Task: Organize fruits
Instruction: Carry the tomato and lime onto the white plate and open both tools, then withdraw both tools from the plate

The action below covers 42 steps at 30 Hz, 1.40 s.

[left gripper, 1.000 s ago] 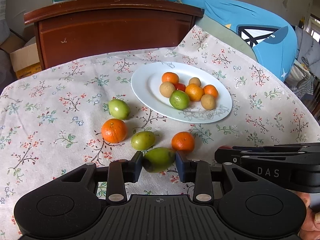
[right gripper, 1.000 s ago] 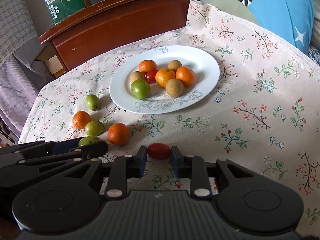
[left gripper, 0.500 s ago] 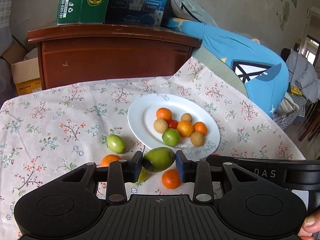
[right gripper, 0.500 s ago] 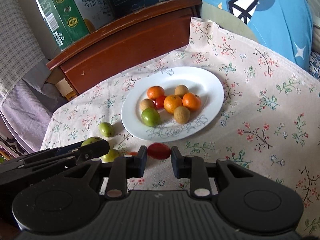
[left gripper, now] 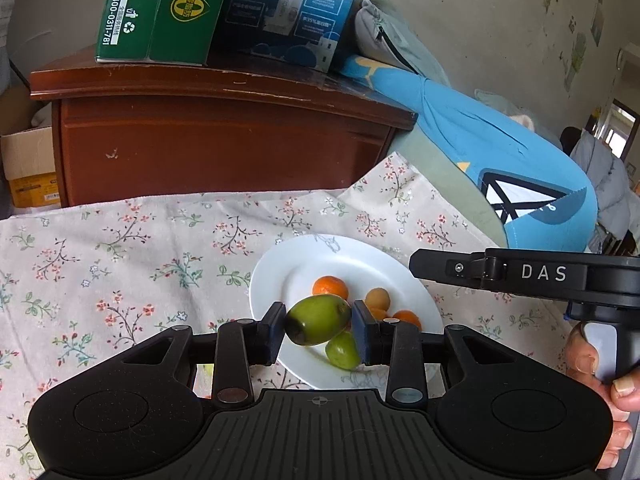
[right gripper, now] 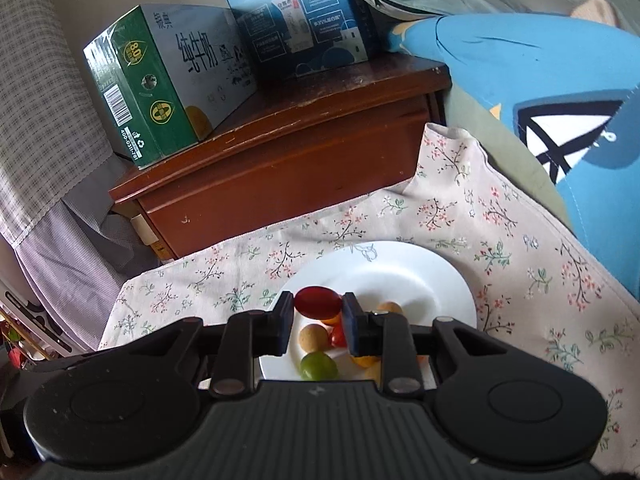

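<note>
Held, for the plate: we carry an oval green fruit [left gripper: 318, 319] clamped in the left gripper [left gripper: 319, 330] and a small red tomato [right gripper: 318, 302] pinched in the right gripper [right gripper: 316, 322], both to lower into bare spots on the round white plate [left gripper: 304, 264] before releasing, clear of the fruit beyond

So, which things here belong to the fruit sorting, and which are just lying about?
Part of the job:
- green fruit clamped in the left tool
- red tomato clamped in the right tool
- white plate holding more fruit

Just lying about:
- green carton
- blue carton
- wooden cabinet
- blue cushion
</note>
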Each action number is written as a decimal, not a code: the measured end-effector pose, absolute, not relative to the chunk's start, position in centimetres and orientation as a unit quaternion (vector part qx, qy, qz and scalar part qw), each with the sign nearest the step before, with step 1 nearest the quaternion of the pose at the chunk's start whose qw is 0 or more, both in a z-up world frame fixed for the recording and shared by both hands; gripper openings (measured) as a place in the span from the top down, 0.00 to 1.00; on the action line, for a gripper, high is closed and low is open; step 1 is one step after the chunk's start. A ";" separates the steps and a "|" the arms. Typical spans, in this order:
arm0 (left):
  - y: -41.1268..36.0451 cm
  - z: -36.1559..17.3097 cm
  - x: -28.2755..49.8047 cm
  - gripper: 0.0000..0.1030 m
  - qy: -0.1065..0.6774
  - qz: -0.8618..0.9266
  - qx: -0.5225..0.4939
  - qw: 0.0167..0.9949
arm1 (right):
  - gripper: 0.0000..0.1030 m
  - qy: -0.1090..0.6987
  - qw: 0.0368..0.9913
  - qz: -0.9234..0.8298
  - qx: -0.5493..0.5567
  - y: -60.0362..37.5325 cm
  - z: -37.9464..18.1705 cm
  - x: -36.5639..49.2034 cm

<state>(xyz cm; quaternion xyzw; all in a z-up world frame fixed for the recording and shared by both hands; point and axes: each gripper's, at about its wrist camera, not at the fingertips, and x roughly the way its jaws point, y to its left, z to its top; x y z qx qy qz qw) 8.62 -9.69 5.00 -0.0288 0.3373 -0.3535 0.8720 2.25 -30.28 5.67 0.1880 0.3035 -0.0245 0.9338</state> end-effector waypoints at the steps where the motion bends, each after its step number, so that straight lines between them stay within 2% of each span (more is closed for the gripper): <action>1: -9.9 4.8 9.0 0.68 0.338 -0.353 -0.031 0.872 | 0.75 0.306 0.933 -0.029 0.185 -30.5 5.3 2.8; 18: -12.0 1.6 12.4 0.68 0.363 -0.340 -0.045 0.867 | 0.74 0.343 0.920 -0.050 0.182 -32.4 0.6 7.7; 23: -12.1 1.4 12.7 0.66 0.364 -0.333 -0.051 0.869 | 0.71 0.348 0.915 -0.060 0.196 -32.8 -0.2 8.0; 25: -12.1 1.7 12.6 0.56 0.361 -0.331 -0.052 0.870 | 0.71 0.349 0.914 -0.059 0.200 -32.9 -0.2 8.0; 27: -12.0 2.2 12.4 0.19 0.355 -0.314 -0.051 0.879 | 0.70 0.349 0.913 -0.058 0.203 -32.8 -0.1 8.0; 28: -11.9 2.5 12.2 0.16 0.350 -0.306 -0.051 0.884 | 0.70 0.348 0.913 -0.057 0.205 -32.8 0.0 8.0; 38: -11.5 4.1 10.5 0.14 0.362 -0.294 -0.015 0.885 | 0.64 0.344 0.908 -0.067 0.228 -32.8 1.2 6.7; 42: -10.8 4.8 9.5 0.09 0.364 -0.285 -0.001 0.887 | 0.61 0.344 0.907 -0.075 0.231 -32.5 2.0 5.5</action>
